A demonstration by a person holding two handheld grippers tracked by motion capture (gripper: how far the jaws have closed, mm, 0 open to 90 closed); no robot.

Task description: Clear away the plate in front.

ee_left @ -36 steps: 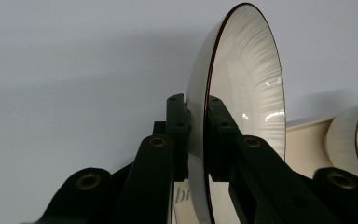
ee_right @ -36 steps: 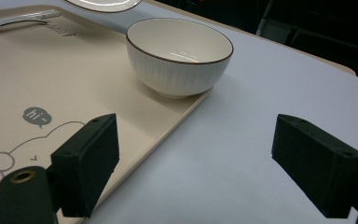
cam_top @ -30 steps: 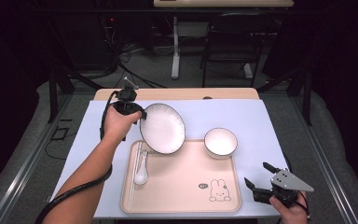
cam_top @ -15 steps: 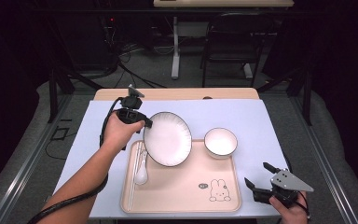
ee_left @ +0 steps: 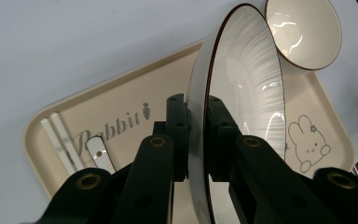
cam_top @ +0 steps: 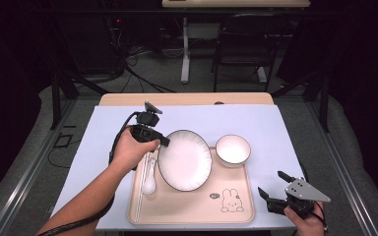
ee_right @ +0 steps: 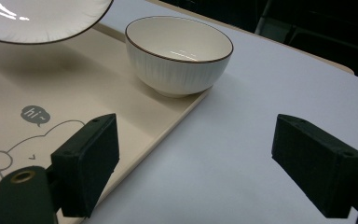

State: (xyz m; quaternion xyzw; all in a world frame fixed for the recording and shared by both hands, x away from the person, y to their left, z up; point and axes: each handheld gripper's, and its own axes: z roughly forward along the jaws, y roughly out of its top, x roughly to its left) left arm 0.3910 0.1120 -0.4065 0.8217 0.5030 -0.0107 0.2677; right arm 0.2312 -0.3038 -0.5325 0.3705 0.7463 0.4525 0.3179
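Gripping the rim of the white plate point(cam_top: 184, 160), the left gripper point(cam_top: 153, 139) holds it tilted over the beige rabbit tray point(cam_top: 197, 209), not yet set flat; bowl point(cam_top: 233, 149), spoon point(cam_top: 149, 183) and chopsticks point(cam_top: 139, 200) already sit there; the right gripper point(cam_top: 274, 192) waits wide open, empty, near the tray's corner.
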